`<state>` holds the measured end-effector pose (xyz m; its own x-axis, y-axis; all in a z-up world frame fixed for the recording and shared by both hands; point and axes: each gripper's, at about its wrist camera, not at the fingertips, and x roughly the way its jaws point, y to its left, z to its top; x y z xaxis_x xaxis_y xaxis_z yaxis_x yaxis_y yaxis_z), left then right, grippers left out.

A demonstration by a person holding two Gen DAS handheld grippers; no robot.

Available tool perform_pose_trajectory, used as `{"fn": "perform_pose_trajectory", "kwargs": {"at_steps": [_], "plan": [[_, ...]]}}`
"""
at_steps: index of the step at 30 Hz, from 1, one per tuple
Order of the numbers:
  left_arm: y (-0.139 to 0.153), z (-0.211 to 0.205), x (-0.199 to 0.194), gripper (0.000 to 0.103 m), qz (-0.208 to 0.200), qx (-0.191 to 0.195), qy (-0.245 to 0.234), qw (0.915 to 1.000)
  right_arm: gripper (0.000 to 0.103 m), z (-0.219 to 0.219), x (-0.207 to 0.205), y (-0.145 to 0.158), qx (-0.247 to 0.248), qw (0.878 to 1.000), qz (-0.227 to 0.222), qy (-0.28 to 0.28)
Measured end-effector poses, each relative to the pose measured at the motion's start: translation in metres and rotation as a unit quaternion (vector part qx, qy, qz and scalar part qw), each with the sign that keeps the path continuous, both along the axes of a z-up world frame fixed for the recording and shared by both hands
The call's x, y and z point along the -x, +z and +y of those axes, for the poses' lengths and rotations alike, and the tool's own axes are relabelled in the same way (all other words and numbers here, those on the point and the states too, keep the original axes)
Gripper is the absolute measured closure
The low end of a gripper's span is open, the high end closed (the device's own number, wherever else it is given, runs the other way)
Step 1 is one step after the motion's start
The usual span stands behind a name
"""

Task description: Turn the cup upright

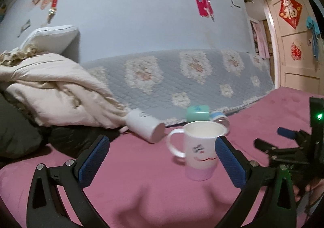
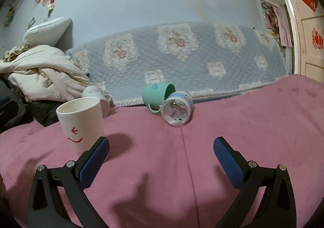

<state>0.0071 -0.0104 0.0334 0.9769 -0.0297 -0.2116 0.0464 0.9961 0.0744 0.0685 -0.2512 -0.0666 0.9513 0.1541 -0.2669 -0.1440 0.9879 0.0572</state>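
A white cup with a pink base and a face drawing stands upright on the pink blanket; it also shows in the right wrist view. My left gripper is open, with the cup just inside its right fingertip, apart from the pads. A plain white cup lies on its side behind it, also in the right wrist view. A green cup and a clear cup with a blue band lie tipped over. My right gripper is open and empty; it shows at the right of the left wrist view.
A heap of cream bedding and dark clothing lies at the left. A grey-blue floral quilt covers the bed behind the cups. A door stands at the far right.
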Motion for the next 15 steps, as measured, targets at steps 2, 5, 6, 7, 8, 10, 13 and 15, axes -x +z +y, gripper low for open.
{"fn": "perform_pose_trajectory", "kwargs": {"at_steps": [2, 5, 6, 7, 8, 10, 13, 15], "plan": [[-0.005, 0.012, 0.004, 0.0, -0.005, 0.021, 0.01, 0.9997, 0.0, 0.003, 0.003, 0.0, 0.005, 1.0, -0.003, 0.002], [-0.009, 0.026, 0.012, 0.0, -0.016, 0.056, 0.032, 0.9978, 0.0, 0.004, 0.002, 0.0, 0.008, 1.0, -0.001, 0.004], [-0.011, 0.029, 0.015, 0.0, -0.021, 0.061, 0.042, 0.997, 0.0, 0.004, 0.001, 0.0, 0.008, 1.0, 0.001, 0.004], [-0.012, 0.031, 0.018, 0.0, -0.025, 0.066, 0.053, 0.9961, 0.0, 0.004, 0.001, 0.0, 0.008, 1.0, 0.002, 0.004], [-0.013, 0.033, 0.019, 0.0, -0.027, 0.068, 0.061, 0.9955, 0.0, 0.005, 0.001, 0.0, 0.008, 1.0, 0.003, 0.005], [-0.015, 0.035, 0.02, 0.0, -0.026, 0.07, 0.06, 0.9954, 0.0, 0.005, 0.0, -0.001, 0.008, 1.0, 0.006, 0.005], [-0.018, 0.033, 0.014, 0.0, -0.01, 0.064, 0.062, 0.996, 0.0, 0.005, -0.003, -0.002, 0.01, 1.0, 0.012, 0.007], [-0.02, 0.031, 0.011, 0.0, -0.002, 0.058, 0.065, 0.9962, 0.0, 0.006, -0.003, -0.002, 0.009, 1.0, 0.013, 0.007]]}}
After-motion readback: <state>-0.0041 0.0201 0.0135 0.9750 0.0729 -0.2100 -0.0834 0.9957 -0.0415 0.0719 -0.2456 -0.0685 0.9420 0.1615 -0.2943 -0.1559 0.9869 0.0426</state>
